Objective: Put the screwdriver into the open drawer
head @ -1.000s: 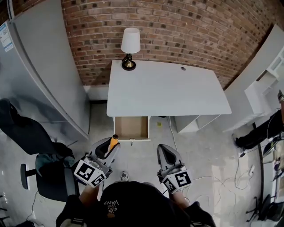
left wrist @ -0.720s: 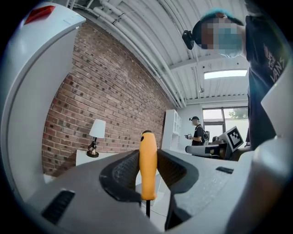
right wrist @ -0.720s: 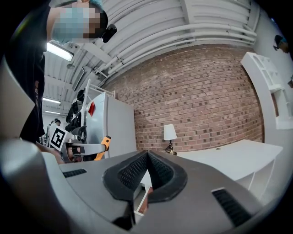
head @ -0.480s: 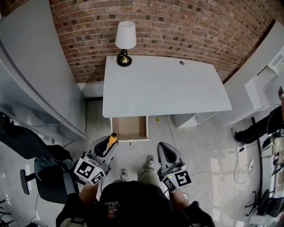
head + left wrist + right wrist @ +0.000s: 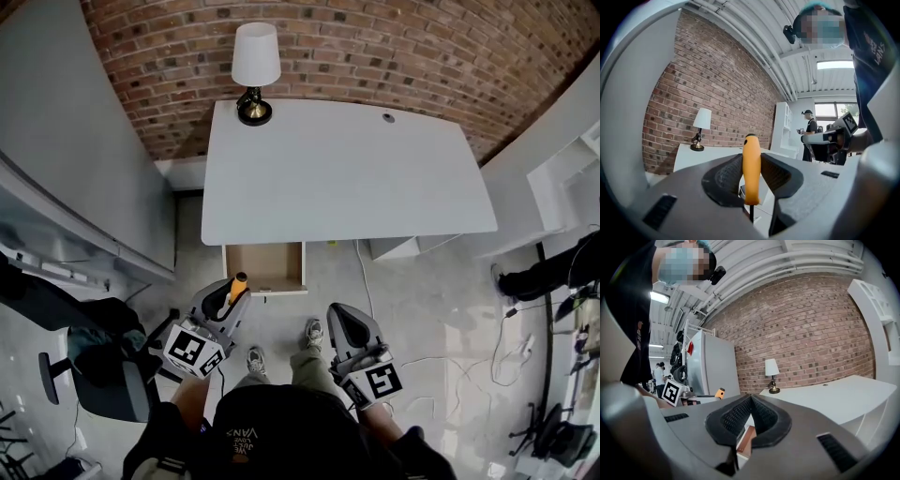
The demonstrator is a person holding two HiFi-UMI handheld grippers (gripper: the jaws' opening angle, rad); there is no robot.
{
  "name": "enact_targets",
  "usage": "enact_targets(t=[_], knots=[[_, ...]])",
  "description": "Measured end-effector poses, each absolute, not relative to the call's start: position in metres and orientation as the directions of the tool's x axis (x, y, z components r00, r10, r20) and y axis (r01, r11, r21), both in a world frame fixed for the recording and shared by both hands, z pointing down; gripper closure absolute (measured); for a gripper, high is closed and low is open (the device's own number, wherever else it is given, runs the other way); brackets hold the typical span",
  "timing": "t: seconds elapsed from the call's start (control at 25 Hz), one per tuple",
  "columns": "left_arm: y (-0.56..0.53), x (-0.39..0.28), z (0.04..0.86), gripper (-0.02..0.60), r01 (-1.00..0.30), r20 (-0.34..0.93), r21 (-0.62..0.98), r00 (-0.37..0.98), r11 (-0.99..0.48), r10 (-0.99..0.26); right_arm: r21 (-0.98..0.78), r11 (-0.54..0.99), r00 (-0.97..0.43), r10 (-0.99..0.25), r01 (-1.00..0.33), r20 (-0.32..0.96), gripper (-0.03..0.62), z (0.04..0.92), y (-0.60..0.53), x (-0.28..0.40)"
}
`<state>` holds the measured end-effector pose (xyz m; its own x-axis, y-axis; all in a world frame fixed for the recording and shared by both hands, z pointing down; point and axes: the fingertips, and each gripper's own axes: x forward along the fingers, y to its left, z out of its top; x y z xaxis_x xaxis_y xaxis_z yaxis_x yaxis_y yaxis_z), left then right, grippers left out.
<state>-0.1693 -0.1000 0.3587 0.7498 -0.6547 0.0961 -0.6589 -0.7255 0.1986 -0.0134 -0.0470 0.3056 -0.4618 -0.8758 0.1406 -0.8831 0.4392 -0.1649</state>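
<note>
The left tool [image 5: 751, 177] is closed on the screwdriver [image 5: 751, 164]. Its two dark pads press the orange handle from both sides. In the left gripper view the handle stands upright between the jaws, its rounded end is on top, and a thin dark shaft comes out below it. In the head view the end of the handle sticks out past the tips of the jaws. It is over the floor [image 5: 412, 309], just in front of the drawer [image 5: 265, 265] and near its left front corner, not inside it.

The right tool [image 5: 750, 401] is closed too, its ribbed pads meet at the tips and nothing is between them. It is held to the right of the left tool, well apart from it, and also in front of the drawer.

The drawer is pulled out from under the front edge of the white desk [image 5: 347, 178], at the left part. Its wooden bottom is bare. A lamp [image 5: 255, 70] with a white shade stands on the back left corner of the desk, close to the brick wall [image 5: 394, 47]. Below the tools, two shoes [image 5: 255, 361] of the person are on the floor. A dark chair [image 5: 94, 370] stands to the left.
</note>
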Motion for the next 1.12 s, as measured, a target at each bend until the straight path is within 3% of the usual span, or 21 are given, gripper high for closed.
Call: enact_targets(t=[0.64, 1.12], knots=[[-0.159, -0.093, 0.513, 0.466, -0.647, 0.299, 0.183, 0.754, -0.74, -0.585, -0.242, 0.438, -0.492, -0.833, -0.866, 0.252, 0.599, 0.388, -0.084, 0.038], [-0.206, -0.07, 0.633, 0.466, -0.65, 0.478, 0.193, 0.716, -0.735, -0.508, -0.334, 0.454, -0.547, -0.787, -0.826, 0.284, 0.599, 0.455, -0.095, 0.038]])
